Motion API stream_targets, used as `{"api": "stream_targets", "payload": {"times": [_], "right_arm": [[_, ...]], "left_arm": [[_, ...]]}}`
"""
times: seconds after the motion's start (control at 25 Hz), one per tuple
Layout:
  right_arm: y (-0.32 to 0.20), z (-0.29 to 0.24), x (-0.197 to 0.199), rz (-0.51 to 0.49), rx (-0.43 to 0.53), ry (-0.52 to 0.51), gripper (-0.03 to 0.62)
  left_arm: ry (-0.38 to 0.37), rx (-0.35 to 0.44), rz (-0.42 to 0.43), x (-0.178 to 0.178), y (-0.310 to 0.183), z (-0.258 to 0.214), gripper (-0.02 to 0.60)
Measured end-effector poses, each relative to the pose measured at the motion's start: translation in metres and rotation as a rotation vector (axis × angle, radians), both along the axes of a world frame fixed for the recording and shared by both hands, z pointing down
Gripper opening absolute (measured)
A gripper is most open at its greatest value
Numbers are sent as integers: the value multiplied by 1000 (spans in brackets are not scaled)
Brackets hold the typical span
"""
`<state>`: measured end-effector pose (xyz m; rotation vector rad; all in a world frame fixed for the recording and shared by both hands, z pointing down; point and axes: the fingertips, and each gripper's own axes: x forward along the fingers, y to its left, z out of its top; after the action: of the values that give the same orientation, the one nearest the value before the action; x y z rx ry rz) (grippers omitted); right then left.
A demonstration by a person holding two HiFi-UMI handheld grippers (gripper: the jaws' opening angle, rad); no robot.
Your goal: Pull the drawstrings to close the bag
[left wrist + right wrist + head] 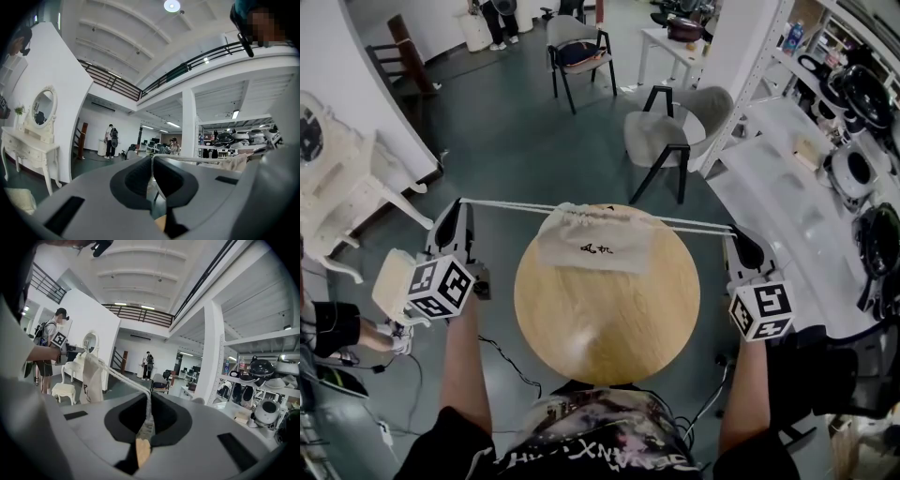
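Step in hand: the closing pull; the drawstrings (511,205) run taut and nearly straight out of both sides of the bag (595,242); the mouth already looks gathered.
Left gripper (459,208): jaws pressed together on the left cord end; held out past the left edge of the round table (609,323).
Right gripper (737,234): jaws closed on the right cord end, which passes between the pads in the right gripper view; held past the right edge.
Bag position: flat on the far part of the table top, between the two grippers.
Bag heading: puckered mouth at the far edge, pointing away from the person; closed bottom toward the person.
Long axis: left to right, in line with the cords; the channel lies along this axis.
Next move, as judged: a short further outward pull, equal on both sides, only if the mouth has a gap; whether one remains cannot be told; otherwise release both ends.
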<state>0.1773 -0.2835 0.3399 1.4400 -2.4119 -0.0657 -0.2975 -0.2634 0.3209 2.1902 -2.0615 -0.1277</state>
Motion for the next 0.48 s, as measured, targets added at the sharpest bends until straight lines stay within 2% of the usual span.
{"api": "stream_targets", "payload": {"times": [0.28, 0.48], "right_arm": [[-1, -4, 7, 5, 7, -17, 6], [-1, -8, 11, 9, 7, -32, 8]], "left_arm": [[-15, 7, 5, -5, 1, -7, 26], [3, 5, 11, -8, 0, -9, 26]]}}
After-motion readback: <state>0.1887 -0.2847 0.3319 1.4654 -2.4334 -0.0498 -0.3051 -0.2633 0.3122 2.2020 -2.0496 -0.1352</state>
